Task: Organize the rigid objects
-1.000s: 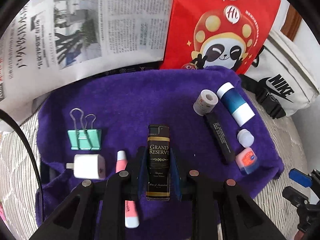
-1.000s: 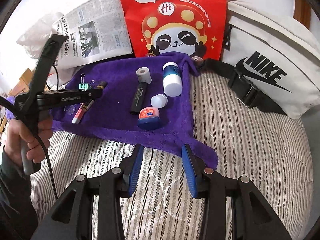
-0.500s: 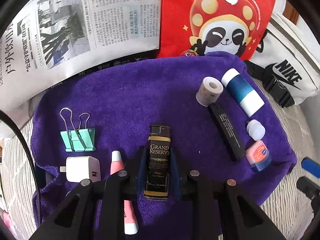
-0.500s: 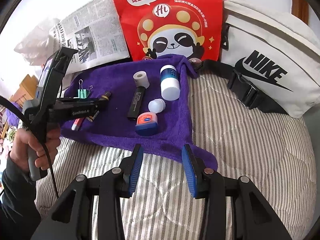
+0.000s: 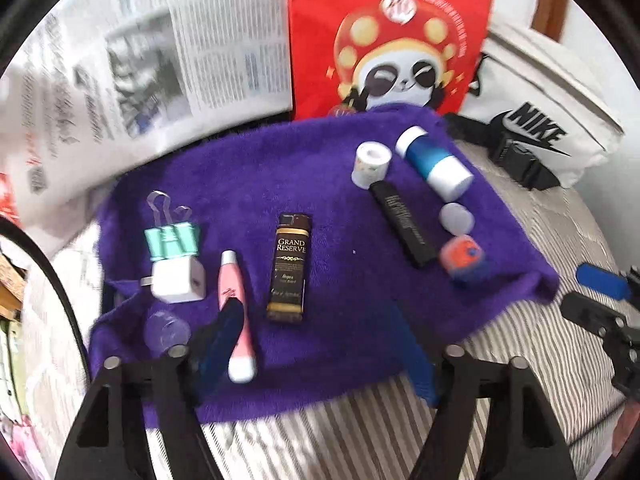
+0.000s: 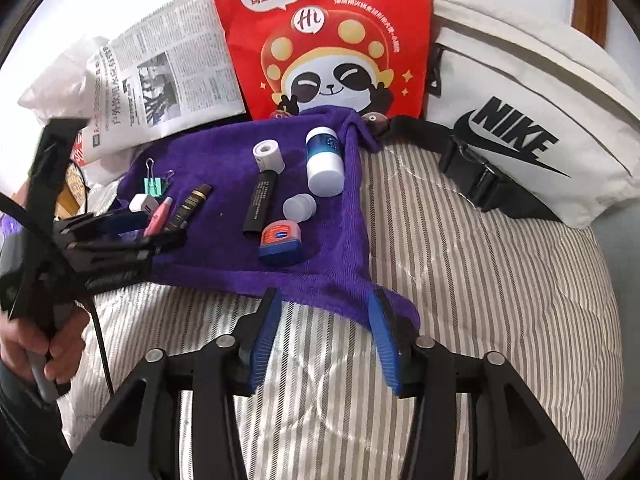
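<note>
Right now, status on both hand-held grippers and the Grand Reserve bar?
Left hand-held gripper opening, nothing between its jaws. Right hand-held gripper opening, empty, over the bedspread. Bar flat on the towel, released. Pink tube beside it.

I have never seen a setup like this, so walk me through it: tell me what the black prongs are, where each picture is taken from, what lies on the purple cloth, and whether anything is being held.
The black prongs are two-finger grippers that a person holds, one per hand, each with a wide-angle camera looking along its fingers. One picture is from the left gripper, the other from the right gripper, which also shows the person's hand on the left tool.

On the purple towel lie a Grand Reserve lighter, a pink tube, a white charger, a green binder clip, a tape roll, a blue-and-white bottle, a black stick, a white cap and a small red-and-blue jar.

Nothing is held: both grippers' jaws are opening, with nothing gripped between them.
</note>
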Available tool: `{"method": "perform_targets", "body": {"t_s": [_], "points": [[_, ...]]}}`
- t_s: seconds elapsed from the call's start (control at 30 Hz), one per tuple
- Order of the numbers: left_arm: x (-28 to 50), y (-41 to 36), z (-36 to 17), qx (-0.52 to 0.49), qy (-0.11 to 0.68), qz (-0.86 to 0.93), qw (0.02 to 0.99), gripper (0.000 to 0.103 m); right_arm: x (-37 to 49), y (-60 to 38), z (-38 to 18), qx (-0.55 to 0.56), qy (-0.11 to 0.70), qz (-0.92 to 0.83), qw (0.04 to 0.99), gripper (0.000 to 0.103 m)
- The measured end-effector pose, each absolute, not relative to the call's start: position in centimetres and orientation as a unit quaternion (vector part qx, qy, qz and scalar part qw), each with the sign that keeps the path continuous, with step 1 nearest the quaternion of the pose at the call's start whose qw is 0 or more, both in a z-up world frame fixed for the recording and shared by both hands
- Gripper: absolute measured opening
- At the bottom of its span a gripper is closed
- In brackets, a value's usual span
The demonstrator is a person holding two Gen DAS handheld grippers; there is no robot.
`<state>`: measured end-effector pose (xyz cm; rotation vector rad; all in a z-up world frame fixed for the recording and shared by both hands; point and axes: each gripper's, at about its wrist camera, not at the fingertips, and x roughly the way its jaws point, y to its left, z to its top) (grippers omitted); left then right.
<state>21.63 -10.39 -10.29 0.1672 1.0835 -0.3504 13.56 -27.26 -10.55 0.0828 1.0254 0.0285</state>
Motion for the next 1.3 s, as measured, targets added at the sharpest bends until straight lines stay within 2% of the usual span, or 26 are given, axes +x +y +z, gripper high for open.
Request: {"method": "perform_targets", "body": {"t_s": [0.07,0.13,0.2,0.27,0.33,0.43,0.6,1.3], "points": [[20.0,-10.1,-9.0,0.091,0.503,-0.156,0.845,0.085,12.9,-27.0,-9.8,0.040,0.487,0.012,0.873,0.059],[18.8,-9.2,-7.9,0.094,0.496,-0.151,0.850,0.087,12.4,-26.6,-9.1,0.039,0.483,0.012,0.875,0.067],[17.8,-8.1,-6.9,0.094,0.493,-0.139,0.854,0.094,11.7,-26.0,-8.0,0.032,0.472,0.016,0.881,0.069],[17.2,-7.1,-5.9,0.088,0.487,-0.124,0.860,0.096,11.2,-25.5,-7.1,0.028,0.466,0.016,0.884,0.078],[16.4,-6.0,-4.8,0.068,0.481,-0.124,0.865,0.096,10.7,-25.0,-6.3,0.027,0.460,0.018,0.887,0.083],[15.6,-4.2,-3.7,0.030,0.481,-0.118,0.868,0.098,9.8,-24.3,-5.2,0.013,0.454,0.011,0.891,0.100],[13.7,-1.7,-2.6,-0.017,0.484,-0.101,0.869,0.098,8.2,-23.7,-4.2,-0.010,0.455,-0.013,0.890,0.101],[7.4,0.6,0.8,-0.001,0.471,-0.065,0.880,0.099,2.8,-23.6,-2.3,-0.015,0.452,-0.038,0.891,0.103]]}}
